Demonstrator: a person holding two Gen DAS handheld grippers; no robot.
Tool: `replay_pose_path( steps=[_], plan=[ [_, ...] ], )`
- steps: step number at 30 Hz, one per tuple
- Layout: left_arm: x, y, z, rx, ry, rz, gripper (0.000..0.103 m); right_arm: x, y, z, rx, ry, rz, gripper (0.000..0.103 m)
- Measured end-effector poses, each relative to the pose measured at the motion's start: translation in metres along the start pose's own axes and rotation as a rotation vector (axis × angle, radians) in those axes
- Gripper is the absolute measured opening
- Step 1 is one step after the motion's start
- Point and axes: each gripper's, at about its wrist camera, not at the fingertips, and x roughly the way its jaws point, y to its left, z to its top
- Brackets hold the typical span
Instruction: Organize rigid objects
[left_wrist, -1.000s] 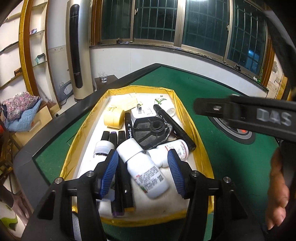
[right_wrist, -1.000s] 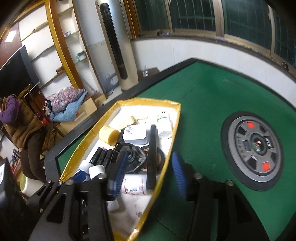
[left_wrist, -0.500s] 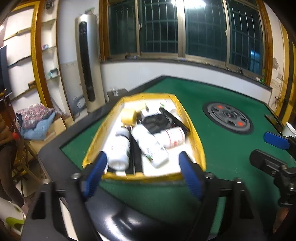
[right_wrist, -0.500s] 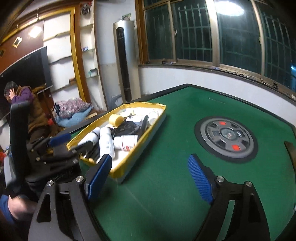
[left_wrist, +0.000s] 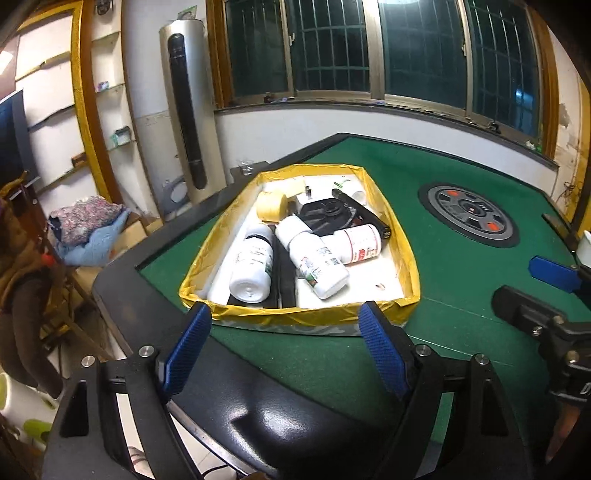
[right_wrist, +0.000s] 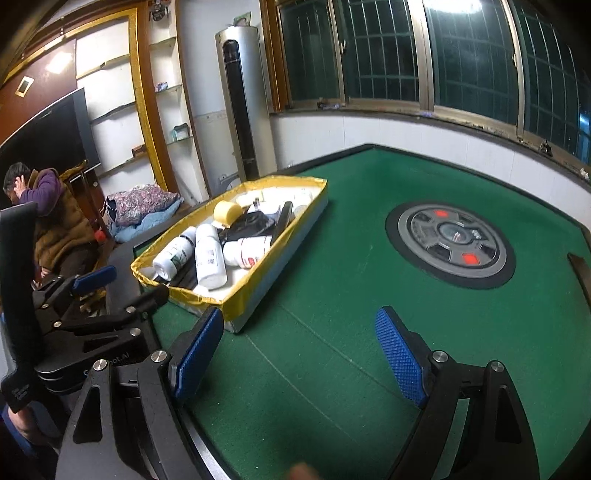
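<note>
A yellow-rimmed white tray (left_wrist: 295, 317) sits on the green table and holds the rigid objects. In it lie three white bottles (left_wrist: 253, 266) (left_wrist: 314, 258) (left_wrist: 358, 243), a yellow tape roll (left_wrist: 271, 206), a black round part (left_wrist: 327, 218), a black tube (left_wrist: 364, 214) and black markers (left_wrist: 286, 280). My left gripper (left_wrist: 282, 325) stands open just short of the tray's near rim, with nothing between its fingers. To the right of the tray (right_wrist: 243, 291), my right gripper (right_wrist: 299, 325) is open over bare felt, holding nothing. The bottles (right_wrist: 208, 258) show in this view too.
A round grey hub (right_wrist: 450, 243) is set in the middle of the green felt. The table has a black padded rim (left_wrist: 258, 406). A person (right_wrist: 48, 214) sits at the far left. A tall silver air conditioner (left_wrist: 184, 110) stands behind the tray.
Both grippers have drawn back from over the tray toward the table's near edge, and their jaws have opened wider. The tray's contents lie as before.
</note>
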Motion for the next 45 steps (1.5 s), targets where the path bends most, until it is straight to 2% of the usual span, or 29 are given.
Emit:
replay_pose_path(
  steps=[4, 9, 45],
  plan=[
    [0.0, 0.003, -0.002, -0.002, -0.009, 0.007, 0.083, -0.001, 0.008, -0.003, -0.037, -0.016, -0.032, 0.081],
    [0.0, 0.001, -0.004, 0.027, -0.023, 0.018, 0.083, 0.003, 0.012, -0.004, -0.057, -0.001, -0.027, 0.081],
    [-0.001, 0.005, -0.003, 0.051, -0.012, 0.034, 0.083, 0.003, 0.012, -0.003, -0.05, 0.012, -0.039, 0.081]
  ],
)
